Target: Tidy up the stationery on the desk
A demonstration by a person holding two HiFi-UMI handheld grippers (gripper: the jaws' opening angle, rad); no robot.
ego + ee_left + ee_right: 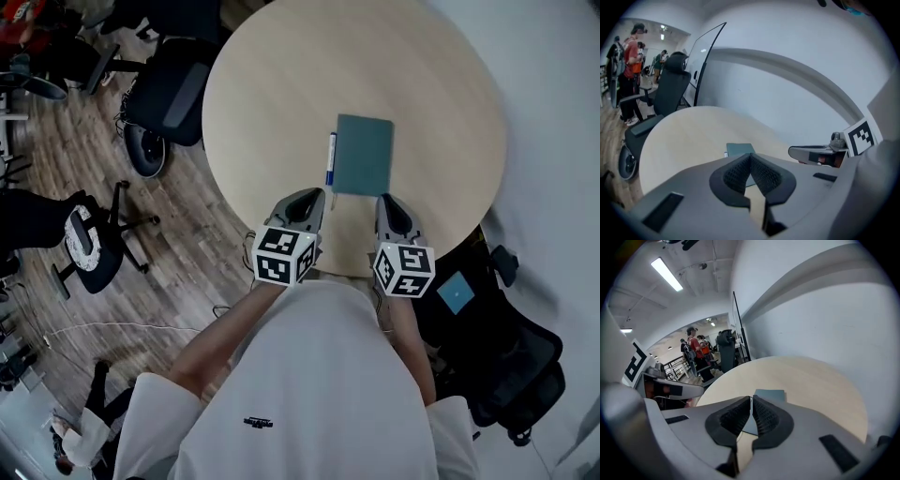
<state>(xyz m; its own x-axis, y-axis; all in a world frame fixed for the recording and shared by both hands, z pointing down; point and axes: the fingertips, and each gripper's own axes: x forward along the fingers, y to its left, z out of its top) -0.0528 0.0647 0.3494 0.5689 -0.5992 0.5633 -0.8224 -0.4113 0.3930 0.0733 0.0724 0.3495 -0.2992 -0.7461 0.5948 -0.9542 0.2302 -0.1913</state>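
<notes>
A teal notebook (365,155) lies flat on the round wooden table (281,84). A blue and white pen (331,159) rests along its left edge. My left gripper (307,201) hovers at the table's near edge, just below the pen, with its jaws shut on nothing. My right gripper (391,208) sits just below the notebook's near right corner, also shut and empty. The notebook (739,149) shows beyond the left gripper (750,157) in its own view, and the notebook (769,394) lies ahead of the right gripper (752,400) in the right gripper view.
Black office chairs stand left of the table (167,89) and at lower right (511,356). A smaller chair (89,239) stands on the wood floor at left. A white wall (825,319) curves behind the table. People stand far back (633,51).
</notes>
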